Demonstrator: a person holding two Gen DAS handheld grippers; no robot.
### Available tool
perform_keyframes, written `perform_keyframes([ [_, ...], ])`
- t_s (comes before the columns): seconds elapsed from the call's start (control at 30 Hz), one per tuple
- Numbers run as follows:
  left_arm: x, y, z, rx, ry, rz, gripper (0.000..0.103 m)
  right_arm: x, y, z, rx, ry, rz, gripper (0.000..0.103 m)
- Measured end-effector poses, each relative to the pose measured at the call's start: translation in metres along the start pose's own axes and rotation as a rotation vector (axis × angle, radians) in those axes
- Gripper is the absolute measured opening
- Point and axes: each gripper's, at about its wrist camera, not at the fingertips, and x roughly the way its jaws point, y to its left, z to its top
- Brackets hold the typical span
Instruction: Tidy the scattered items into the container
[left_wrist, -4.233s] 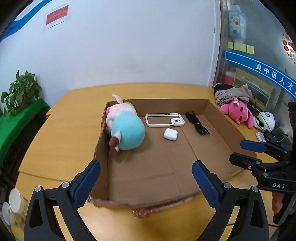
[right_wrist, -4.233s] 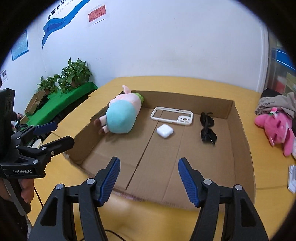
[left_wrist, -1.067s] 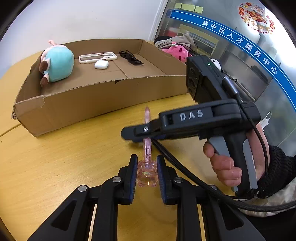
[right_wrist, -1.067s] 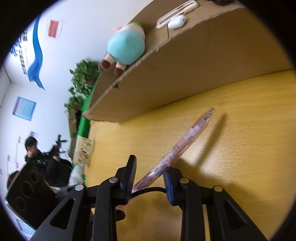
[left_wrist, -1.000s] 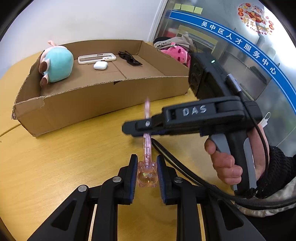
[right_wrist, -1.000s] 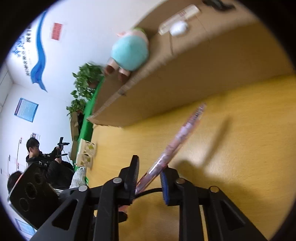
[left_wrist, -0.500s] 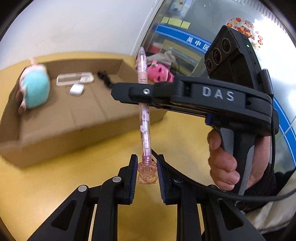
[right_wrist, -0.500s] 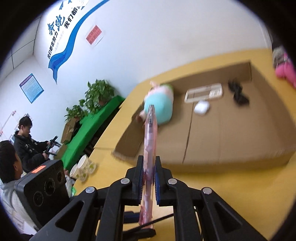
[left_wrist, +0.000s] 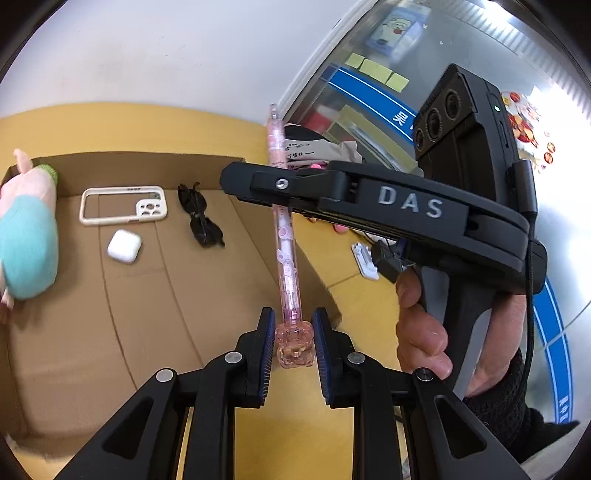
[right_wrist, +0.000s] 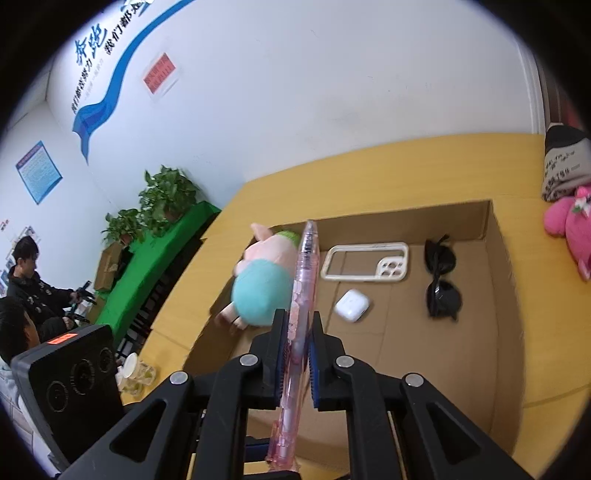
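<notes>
A clear pink plastic pen (left_wrist: 287, 254), slim and printed with small figures, is gripped by both tools at once above the open cardboard box (left_wrist: 122, 164). The left tool (left_wrist: 293, 341) pinches the pen's chunky translucent charm end between its ribbed blue pads; the right tool (right_wrist: 298, 345) is clamped narrow on the barrel, its jaws having just been closing with the pen between them. The box is shallow, brown and creased, sitting on a smooth yellow wooden desk (right_wrist: 369, 173). Inside lie a soft plush pig (right_wrist: 264, 286) in teal, a cream phone case (right_wrist: 365, 262) with rounded corners, a glossy white earbud case (right_wrist: 352, 304) and folded black sunglasses (right_wrist: 441, 280).

Only the left wrist view shows the person's hand (left_wrist: 424, 328) around the right tool's grey handle. Only the right wrist view shows potted plants (right_wrist: 166, 195) on a green-covered surface.
</notes>
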Motion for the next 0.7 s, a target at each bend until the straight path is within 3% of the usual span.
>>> perform_keyframes([
  [0.27, 0.042, 0.031, 0.033, -0.080, 0.072, 0.037, 0.021, 0.054, -0.027, 0.033, -0.017, 0.133, -0.049, 0.010],
  [0.53, 0.107, 0.075, 0.026, -0.216, 0.240, 0.092, 0.021, 0.130, -0.063, 0.014, 0.002, 0.320, -0.133, 0.010],
  [0.7, 0.138, 0.091, 0.027, -0.267, 0.335, 0.122, 0.021, 0.160, -0.090, 0.002, 0.052, 0.389, -0.157, 0.010],
])
